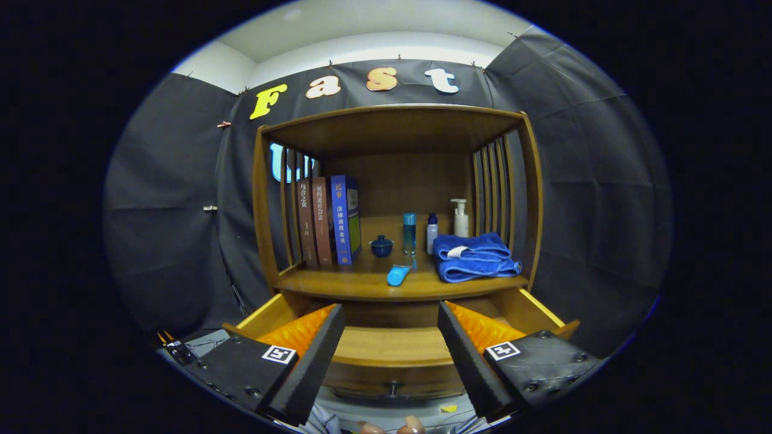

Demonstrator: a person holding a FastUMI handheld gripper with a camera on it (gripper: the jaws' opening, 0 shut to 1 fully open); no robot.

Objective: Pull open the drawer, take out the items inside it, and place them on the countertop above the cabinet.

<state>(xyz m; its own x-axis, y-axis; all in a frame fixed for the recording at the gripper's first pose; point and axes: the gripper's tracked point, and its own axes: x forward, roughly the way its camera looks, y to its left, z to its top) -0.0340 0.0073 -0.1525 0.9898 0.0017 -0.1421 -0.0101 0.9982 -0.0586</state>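
Between the spread, empty fingers of the gripper (391, 355) the drawer (395, 346) stands pulled open, apparently emptied. Beyond, on the countertop (338, 283), a blue tube (398, 275) and folded towel (473, 256) lie; little seems left.

Three books (327, 220) stand upright at the left end of the shelf, against the slatted side. A small dark blue lidded cup (381, 246) sits just right of them. Further right, near the back panel, stand a slim teal bottle (409, 232), a small white bottle with a blue cap (432, 233) and a white pump bottle (461, 219).
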